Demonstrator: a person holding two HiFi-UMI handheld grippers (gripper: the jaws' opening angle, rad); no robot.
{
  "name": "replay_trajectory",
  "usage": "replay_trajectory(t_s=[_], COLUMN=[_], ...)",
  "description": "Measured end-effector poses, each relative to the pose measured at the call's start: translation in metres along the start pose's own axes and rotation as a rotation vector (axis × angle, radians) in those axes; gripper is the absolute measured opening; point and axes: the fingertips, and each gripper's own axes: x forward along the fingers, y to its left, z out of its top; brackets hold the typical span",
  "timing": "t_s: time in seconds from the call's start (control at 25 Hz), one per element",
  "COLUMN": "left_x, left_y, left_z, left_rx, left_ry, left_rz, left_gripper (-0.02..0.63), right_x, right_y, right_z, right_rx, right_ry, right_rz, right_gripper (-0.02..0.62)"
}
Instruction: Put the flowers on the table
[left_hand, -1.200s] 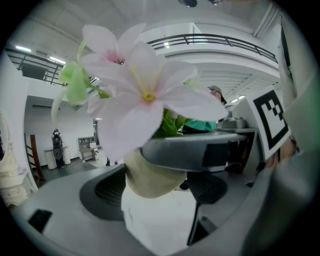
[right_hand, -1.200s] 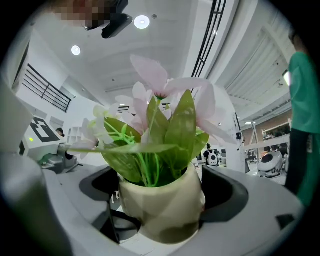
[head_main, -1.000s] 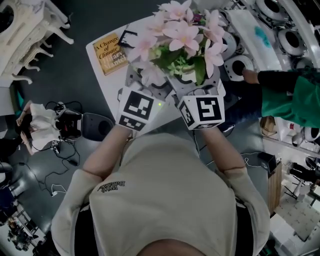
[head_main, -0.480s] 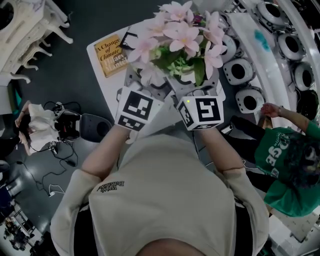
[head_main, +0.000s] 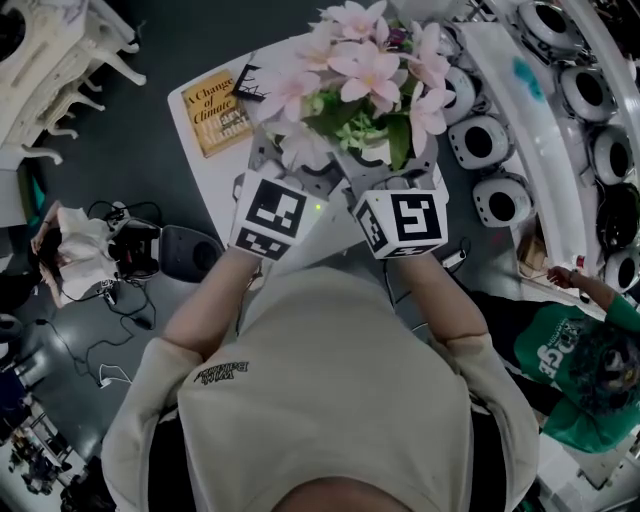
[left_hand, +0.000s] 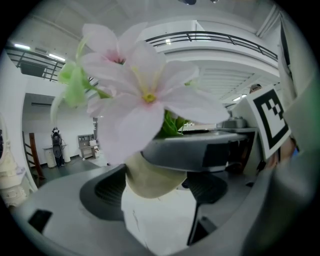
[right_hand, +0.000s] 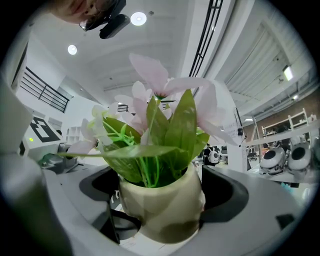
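**White table (head_main: 215, 170): flowers (head_main: 365, 70) in two-gripper hold**

Dark floor around table; book (head_main: 214, 108) flat at far left corner. Flowers upright in cream pot (right_hand: 162, 210), over near right part of table, well apart from book. Left gripper (left_hand: 152, 195) clamped on pot from left; right gripper (right_hand: 161, 197) clamped on same pot from right. White tabletop directly beneath pot; contact not determinable.

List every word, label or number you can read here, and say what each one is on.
"A Change of Climate": cover of the yellow book lying on the white table.
The dark line under that title is too blurred to read.
The print on the back of the person's beige shirt is too small to read.
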Motion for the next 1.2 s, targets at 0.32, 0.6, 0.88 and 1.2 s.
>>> replay_trajectory(t_s=[0.32,0.6,0.88,1.2], left_x=[0.036,0.081,0.126,0.178], left_y=[-0.005,0.002,0.020,0.050], left_z=[-0.003,0.010,0.023,-0.009], left_rx=[-0.002,0.020,0.048,0.003], left_ry=[0.025,0.019,0.000,0.007], left_rz=[-0.006,-0.010,0.009,0.026], left_gripper=[0.361,0.360,0.361,0.360], right_x=[0.006,0.025,0.054,0.101], right_y=[-0.035,-0.078,-0.117,-0.146], right_z=[-0.013,-0.012,-0.008,-0.050], right_rx=[0.017,0.020,0.003,-0.009], right_ry=[0.020,0.001,-0.028,0.025], right_rz=[-0.005,-0.017,-0.013,0.006], right_gripper=[0.509,0.509,0.509,0.509])
